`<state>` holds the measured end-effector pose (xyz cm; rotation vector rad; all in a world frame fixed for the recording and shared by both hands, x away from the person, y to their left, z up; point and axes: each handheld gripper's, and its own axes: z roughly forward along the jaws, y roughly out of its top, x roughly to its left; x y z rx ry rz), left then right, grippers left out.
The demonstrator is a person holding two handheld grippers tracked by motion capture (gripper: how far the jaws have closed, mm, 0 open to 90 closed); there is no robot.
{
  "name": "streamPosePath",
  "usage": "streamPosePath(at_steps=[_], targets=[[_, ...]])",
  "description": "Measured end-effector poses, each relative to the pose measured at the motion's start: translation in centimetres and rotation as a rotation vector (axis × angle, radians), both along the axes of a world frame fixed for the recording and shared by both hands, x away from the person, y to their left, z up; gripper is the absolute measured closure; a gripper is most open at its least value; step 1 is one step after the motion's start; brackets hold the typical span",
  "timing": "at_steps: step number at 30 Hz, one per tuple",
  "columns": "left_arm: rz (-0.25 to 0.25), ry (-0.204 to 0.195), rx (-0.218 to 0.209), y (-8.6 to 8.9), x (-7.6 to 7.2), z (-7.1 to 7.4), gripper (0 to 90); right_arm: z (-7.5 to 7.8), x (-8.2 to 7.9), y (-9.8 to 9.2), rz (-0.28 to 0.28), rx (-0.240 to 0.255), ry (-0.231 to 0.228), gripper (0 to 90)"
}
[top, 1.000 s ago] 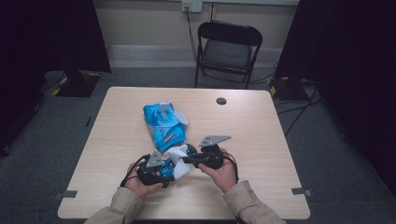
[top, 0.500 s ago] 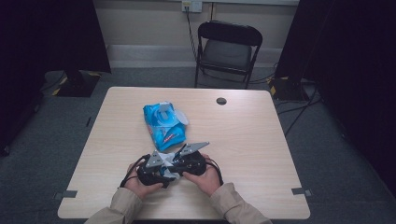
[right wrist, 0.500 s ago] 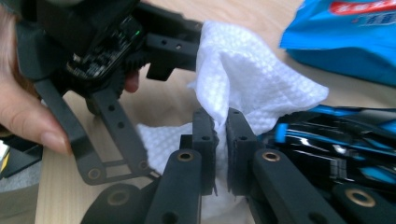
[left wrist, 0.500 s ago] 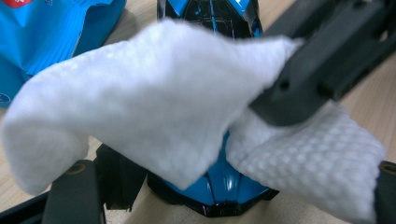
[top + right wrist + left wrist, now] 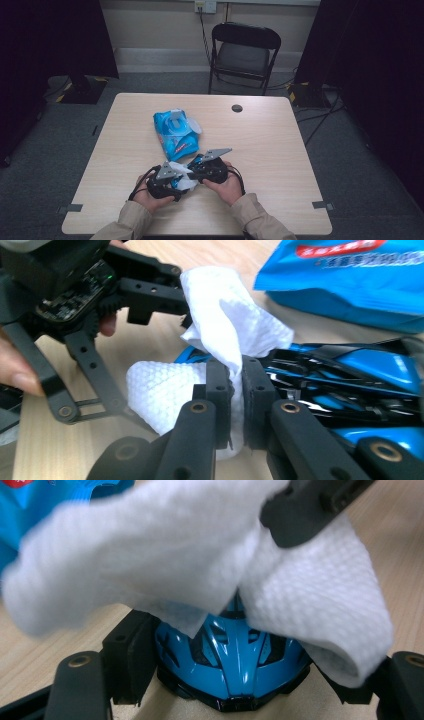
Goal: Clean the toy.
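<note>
White wipe (image 5: 220,335) now draped on the blue toy helmet (image 5: 232,662): our right gripper (image 5: 235,380), clamped on it, moved in; left gripper (image 5: 240,680) grips the helmet. Wiping's underway.

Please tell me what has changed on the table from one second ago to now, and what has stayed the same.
The right tongs, shut on the white wipe, moved left and closer to the left tongs, so the wipe now drapes over the blue toy car held there. The left tongs kept their grip on the car, and the blue wipe pack stayed in place.
</note>
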<state>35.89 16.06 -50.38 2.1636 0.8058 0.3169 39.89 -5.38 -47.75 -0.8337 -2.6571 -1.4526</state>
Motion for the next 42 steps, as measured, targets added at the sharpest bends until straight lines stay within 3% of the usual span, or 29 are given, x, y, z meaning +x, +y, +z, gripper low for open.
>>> streamPosePath(at_steps=[5,12,17,19,24,31,37,39,42], targets=[[0.0,-0.001,0.0,0.0,0.0,0.0,25.5,0.2,0.1,-0.1,-0.001,-0.018,-0.016,84.8],[0.0,-0.001,0.001,0.0,0.0,0.0,25.4,0.9,0.0,-0.4,0.008,0.004,-0.011,84.7],[0.001,0.0,0.0,0.0,0.0,0.0,25.4,1.4,-0.2,-0.4,0.053,0.006,0.004,84.8],[0.001,0.0,-0.001,0.0,0.0,0.0,25.4,1.9,-0.6,-0.5,0.077,-0.018,-0.006,84.7],[0.001,0.0,-0.001,0.0,0.0,0.0,25.4,2.8,-1.6,-1.2,0.11,0.001,-0.011,84.5],[0.003,0.0,-0.001,0.0,0.0,0.0,25.4,3.5,-2.3,-1.8,0.168,0.006,0.02,84.4],[0.001,0.0,0.0,0.0,0.0,0.0,25.4,1.7,-1.2,-0.2,0.156,-0.026,0.078,84.2],[0.001,0.0,-0.001,0.0,0.0,0.0,25.4,1.0,-0.8,0.4,0.147,-0.044,0.077,84.1],[0.001,0.0,-0.001,0.0,0.0,0.0,25.4,0.5,-0.3,1.2,0.128,-0.029,0.07,84.1]])
